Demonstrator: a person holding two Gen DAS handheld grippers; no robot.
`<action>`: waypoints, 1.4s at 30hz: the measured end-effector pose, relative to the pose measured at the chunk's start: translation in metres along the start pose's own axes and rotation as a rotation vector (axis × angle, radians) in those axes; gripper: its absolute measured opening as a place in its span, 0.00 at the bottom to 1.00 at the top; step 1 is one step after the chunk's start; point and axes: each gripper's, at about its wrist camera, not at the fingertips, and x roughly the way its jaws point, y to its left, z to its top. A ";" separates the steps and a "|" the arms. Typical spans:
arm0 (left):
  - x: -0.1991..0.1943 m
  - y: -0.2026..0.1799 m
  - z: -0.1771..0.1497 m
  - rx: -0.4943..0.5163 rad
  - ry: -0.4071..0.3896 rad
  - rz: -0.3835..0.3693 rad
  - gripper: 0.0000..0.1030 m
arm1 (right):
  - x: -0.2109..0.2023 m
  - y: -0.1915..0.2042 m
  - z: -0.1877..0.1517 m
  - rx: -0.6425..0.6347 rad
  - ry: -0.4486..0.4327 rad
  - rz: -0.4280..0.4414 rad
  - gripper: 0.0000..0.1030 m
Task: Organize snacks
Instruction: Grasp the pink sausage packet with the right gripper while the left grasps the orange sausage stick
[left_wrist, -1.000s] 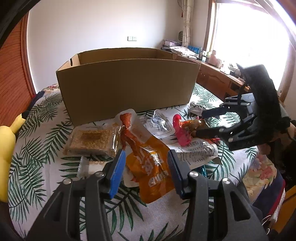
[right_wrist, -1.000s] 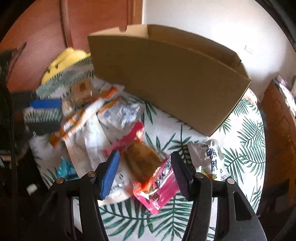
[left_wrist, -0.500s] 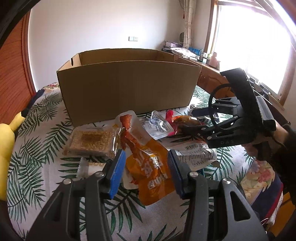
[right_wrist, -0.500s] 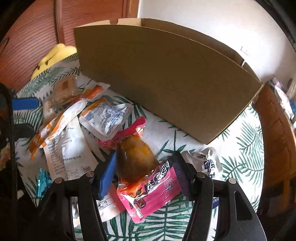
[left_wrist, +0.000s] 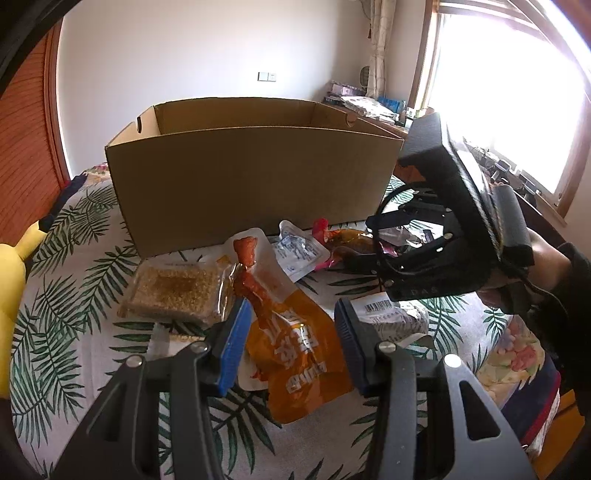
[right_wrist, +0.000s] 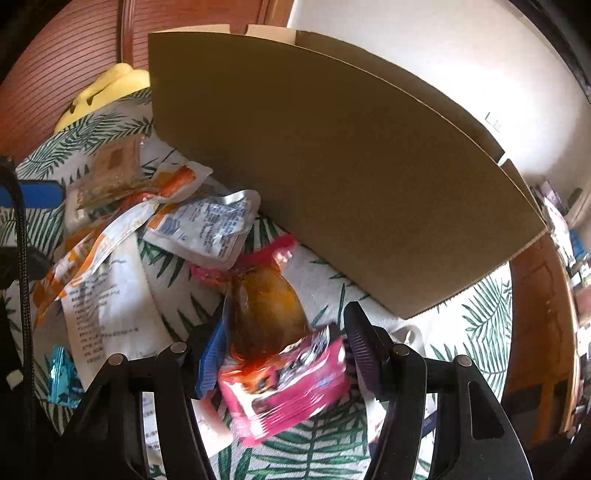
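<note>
A large open cardboard box (left_wrist: 251, 184) stands at the back of the leaf-print table; it also fills the right wrist view (right_wrist: 351, 166). Snack packs lie in front of it. My left gripper (left_wrist: 290, 345) is open, its blue pads either side of an orange chicken-leg pouch (left_wrist: 291, 343) lying on the cloth. My right gripper (right_wrist: 282, 354) is open around a pink pouch with a brown drumstick (right_wrist: 273, 332), which sits between the fingers. The right gripper also shows in the left wrist view (left_wrist: 373, 258), low over that pink pouch (left_wrist: 340, 240).
A clear pack of brown grain bar (left_wrist: 177, 291), a white-blue sachet (left_wrist: 299, 251) and a white printed pack (left_wrist: 391, 321) lie among the snacks. A yellow plush (left_wrist: 11, 280) sits at the table's left edge. A wooden desk (left_wrist: 369, 118) stands by the window.
My right gripper has moved forward and down onto the pink drumstick pouch, which now sits between its fingers. The left gripper has stayed over the orange pouch.
</note>
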 end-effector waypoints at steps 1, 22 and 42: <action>0.000 0.000 0.000 0.000 0.000 0.001 0.46 | 0.002 -0.002 0.000 0.014 0.008 0.006 0.60; 0.057 0.005 0.029 -0.039 0.176 0.076 0.47 | -0.009 -0.027 -0.038 0.204 -0.108 0.107 0.45; 0.088 0.023 0.035 -0.144 0.256 0.066 0.43 | -0.009 -0.026 -0.039 0.202 -0.107 0.102 0.46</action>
